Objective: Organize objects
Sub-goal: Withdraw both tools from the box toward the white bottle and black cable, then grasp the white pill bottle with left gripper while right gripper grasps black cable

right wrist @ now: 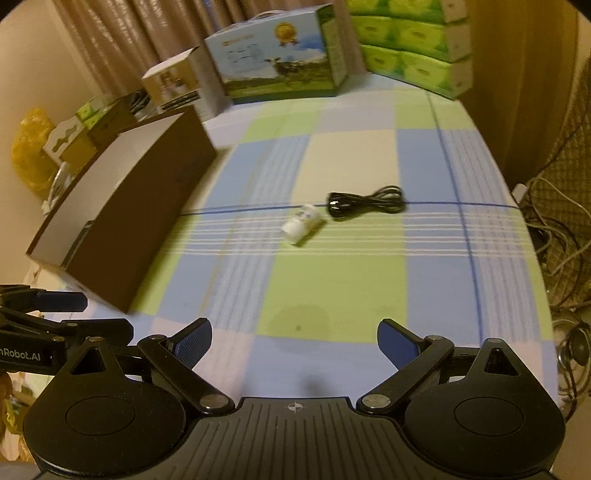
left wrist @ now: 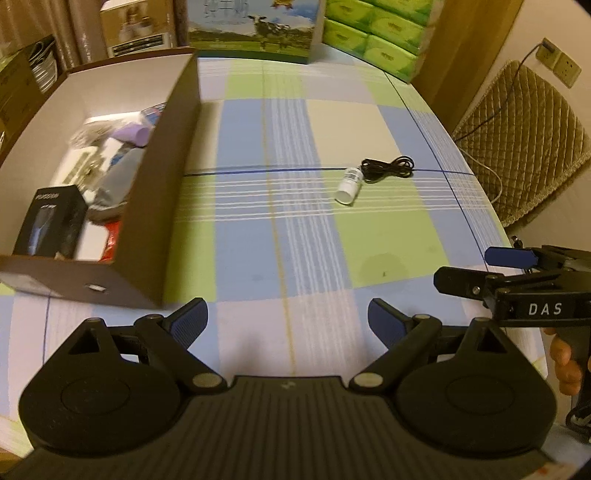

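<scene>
Nearest the lens in the left wrist view, the left gripper (left wrist: 287, 321) fills the bottom of the frame with its blue-padded fingers (left wrist: 190, 322) spread wide and nothing between them, only the checked blue, green and cream tablecloth (left wrist: 258, 236) of the worktop beneath; at the right edge of that frame the right gripper (left wrist: 476, 271) reaches in sideways, carried by a hand (left wrist: 565, 363) at the lower right. In the right wrist view the right gripper (right wrist: 294, 341) is likewise released, jaws wide apart over bare cloth, and the left gripper (right wrist: 74, 314) shows at the lower left edge. A small white bottle (left wrist: 349, 185) lies on its side right of centre in the left view, with a coiled black cable (left wrist: 388, 168) just beside it at its upper right; whether the two touch I cannot tell. Both sit well apart from either gripper. A brown cardboard box (left wrist: 162, 184) with a white inside stands open at the left of the frame, holding a black product carton (left wrist: 51, 221), a purple item (left wrist: 135, 133) and other blurred things. Along the top edge stand a carton printed with a cow (left wrist: 255, 29) and stacked green tissue packs (left wrist: 373, 33)
</scene>
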The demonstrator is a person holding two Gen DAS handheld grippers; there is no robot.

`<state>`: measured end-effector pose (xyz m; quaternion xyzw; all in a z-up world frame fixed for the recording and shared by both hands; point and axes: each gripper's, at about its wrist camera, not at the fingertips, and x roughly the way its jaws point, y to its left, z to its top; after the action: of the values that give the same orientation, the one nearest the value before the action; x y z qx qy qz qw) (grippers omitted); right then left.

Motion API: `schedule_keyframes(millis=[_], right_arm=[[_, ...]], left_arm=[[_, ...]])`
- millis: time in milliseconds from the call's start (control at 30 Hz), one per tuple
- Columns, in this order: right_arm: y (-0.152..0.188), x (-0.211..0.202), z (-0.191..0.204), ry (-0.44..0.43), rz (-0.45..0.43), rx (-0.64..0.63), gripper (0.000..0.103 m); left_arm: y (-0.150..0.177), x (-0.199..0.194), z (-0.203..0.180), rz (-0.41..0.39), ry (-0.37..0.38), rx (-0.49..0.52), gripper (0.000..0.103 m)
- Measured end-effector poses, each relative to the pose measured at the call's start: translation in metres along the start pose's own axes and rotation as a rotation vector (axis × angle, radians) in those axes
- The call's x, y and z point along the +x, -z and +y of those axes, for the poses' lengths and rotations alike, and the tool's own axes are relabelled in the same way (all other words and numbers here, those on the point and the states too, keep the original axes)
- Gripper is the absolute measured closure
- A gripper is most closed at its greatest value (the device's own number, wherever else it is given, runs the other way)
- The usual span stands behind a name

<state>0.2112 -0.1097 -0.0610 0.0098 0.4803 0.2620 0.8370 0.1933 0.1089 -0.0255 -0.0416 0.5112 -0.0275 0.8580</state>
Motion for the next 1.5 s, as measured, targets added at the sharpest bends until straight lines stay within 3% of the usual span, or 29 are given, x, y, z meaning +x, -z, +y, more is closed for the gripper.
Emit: schedule_keyframes(millis=[567,733,867,1000,1167,1500], right_arm=[[-0.025,0.019,-0.047,0.048,-0.049,0.045,0.009],[-0.038,0.033,-0.06,0.057,-0.056,0.055,0.009],[-0.047,0.046,-0.069,0.062,-0.049,0.058,0.009],[-0.055,0.059,-0.078,0.072,-0.04,0.061,0.009],[-0.063,0.071,-0.087,0.078,-0.029,0.065,0.009],[-0.075,0.088,-0.098,0.074,-0.02,0.074,0.009]], left_arm=[[-0.039,0.053,-0.047,-0.041,0.041,0.098,0.014],[-0.056,0.078,-0.056,-0.045,0.054,0.126,0.022],[-0.068,0.097,-0.061,-0.049,0.054,0.15,0.023],[-0.08,0.118,-0.063,-0.036,0.057,0.171,0.037],[-0.093,0.142,-0.069,-0.019,0.055,0.209,0.039],[-0.109,0.179,-0.074,0.021,0.061,0.24,0.053]])
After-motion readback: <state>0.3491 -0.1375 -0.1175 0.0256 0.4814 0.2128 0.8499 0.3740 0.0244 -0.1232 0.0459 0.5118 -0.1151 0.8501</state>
